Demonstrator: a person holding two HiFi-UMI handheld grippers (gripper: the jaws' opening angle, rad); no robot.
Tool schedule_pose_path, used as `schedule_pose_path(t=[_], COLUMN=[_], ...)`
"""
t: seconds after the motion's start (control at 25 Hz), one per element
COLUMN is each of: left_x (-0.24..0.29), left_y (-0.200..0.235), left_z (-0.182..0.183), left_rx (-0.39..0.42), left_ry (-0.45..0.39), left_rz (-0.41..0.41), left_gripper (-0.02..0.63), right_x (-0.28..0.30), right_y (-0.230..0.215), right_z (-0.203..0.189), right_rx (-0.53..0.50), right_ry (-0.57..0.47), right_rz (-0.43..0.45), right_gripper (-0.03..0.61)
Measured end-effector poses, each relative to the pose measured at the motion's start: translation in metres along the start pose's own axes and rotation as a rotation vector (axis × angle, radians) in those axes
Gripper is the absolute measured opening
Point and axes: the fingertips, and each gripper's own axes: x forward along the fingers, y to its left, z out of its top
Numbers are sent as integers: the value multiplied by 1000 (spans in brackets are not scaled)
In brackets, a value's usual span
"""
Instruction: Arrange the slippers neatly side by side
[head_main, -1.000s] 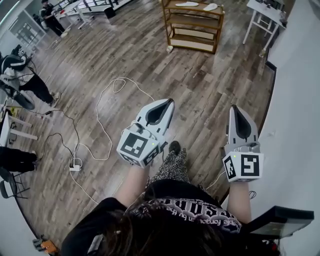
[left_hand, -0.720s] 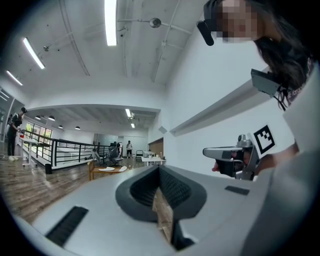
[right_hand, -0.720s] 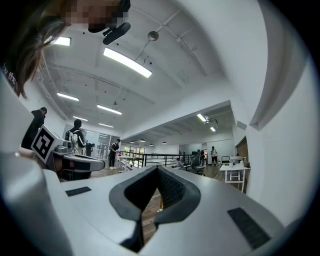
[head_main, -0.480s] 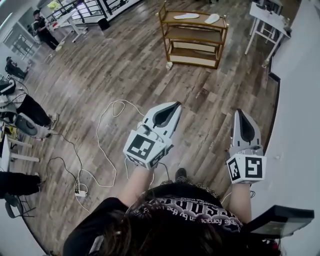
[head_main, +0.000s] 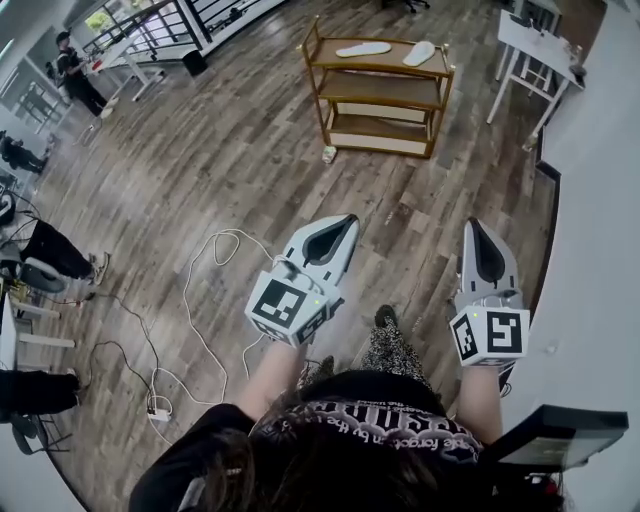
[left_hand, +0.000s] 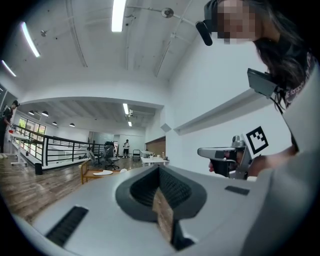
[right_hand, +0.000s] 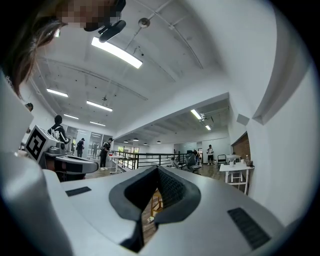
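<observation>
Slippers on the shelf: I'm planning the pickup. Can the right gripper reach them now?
Probably not: the slippers lie atop the shelf, well across open floor from the right gripper. Nothing stands between.

A wooden shelf (head_main: 380, 90) stands on the plank floor (head_main: 230, 150) at twelve o'clock; its top tier holds a long slipper (head_main: 363, 48) and, apart, a short slipper (head_main: 420, 52).

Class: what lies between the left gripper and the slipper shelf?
Head view: bare wood floor between the left gripper and the shelf, save a small object by the shelf's foot.
</observation>
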Motion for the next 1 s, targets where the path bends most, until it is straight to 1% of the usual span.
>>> schedule_pose_path(t=[0.2, 0.32, 0.52, 0.72, 0.84, 0.92, 0.96, 1.0], left_x=[69, 106, 154, 199, 226, 246, 258, 271], left_y=[41, 64, 92, 125, 157, 186, 200, 213], left_z=[-2, 1, 2, 2, -2, -4, -4, -5], left_rx=[0, -8, -14, 32, 45, 23, 22, 37], left_ry=[18, 14, 17, 21, 21, 22, 19, 15], left_rz=[28, 44, 67, 63, 63, 81, 78, 65], left_gripper=[2, 2, 2, 2, 2, 2, 2, 2], right_x=[74, 113, 166, 220, 255, 283, 299, 316], right_y=[-44, -65, -86, -100, -106, -112, -116, -121], right_z=[-9, -11, -30, -45, -58, -66, -68, -69], right_rx=[5, 11, 40, 63, 57, 51, 50, 49], right_ry=[9, 13, 51, 65, 72, 79, 80, 80], right_rz=[24, 46, 76, 96, 92, 83, 74, 63], right_gripper=[3, 3, 3, 3, 3, 3, 3, 3])
